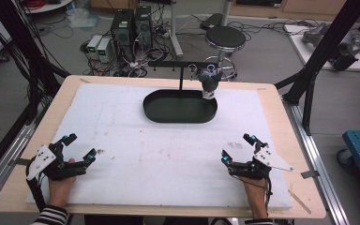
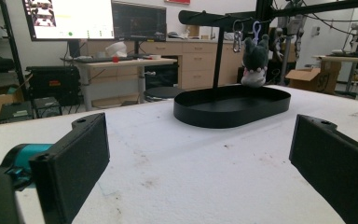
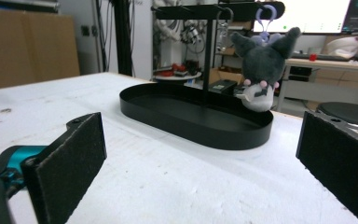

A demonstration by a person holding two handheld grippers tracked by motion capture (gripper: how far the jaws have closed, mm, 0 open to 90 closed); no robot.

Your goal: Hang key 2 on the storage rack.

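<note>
A black oval tray (image 1: 152, 110) (image 2: 223, 119) (image 3: 168, 119) lies at the back middle of the white mat, with a black T-shaped stand (image 1: 180, 65) (image 2: 218, 51) (image 3: 208, 56) rising from it. A dark grey plush toy (image 1: 209, 80) (image 2: 254, 63) (image 3: 262, 70) hangs by a clip from the stand's bar, over the tray's right end. My left gripper (image 1: 78, 147) (image 2: 198, 158) rests open at the mat's near left, its jaws wide apart and empty. At the near right my right gripper (image 1: 236, 147) (image 3: 200, 163) is likewise open with nothing between its jaws.
The white mat (image 1: 168, 150) covers a wooden table (image 1: 281, 122). A metal clip (image 2: 237, 37) (image 3: 223, 30) hangs from the bar left of the toy. Beyond the table stand a stool (image 1: 225, 37) and computer boxes (image 1: 131, 26) with cables on the floor.
</note>
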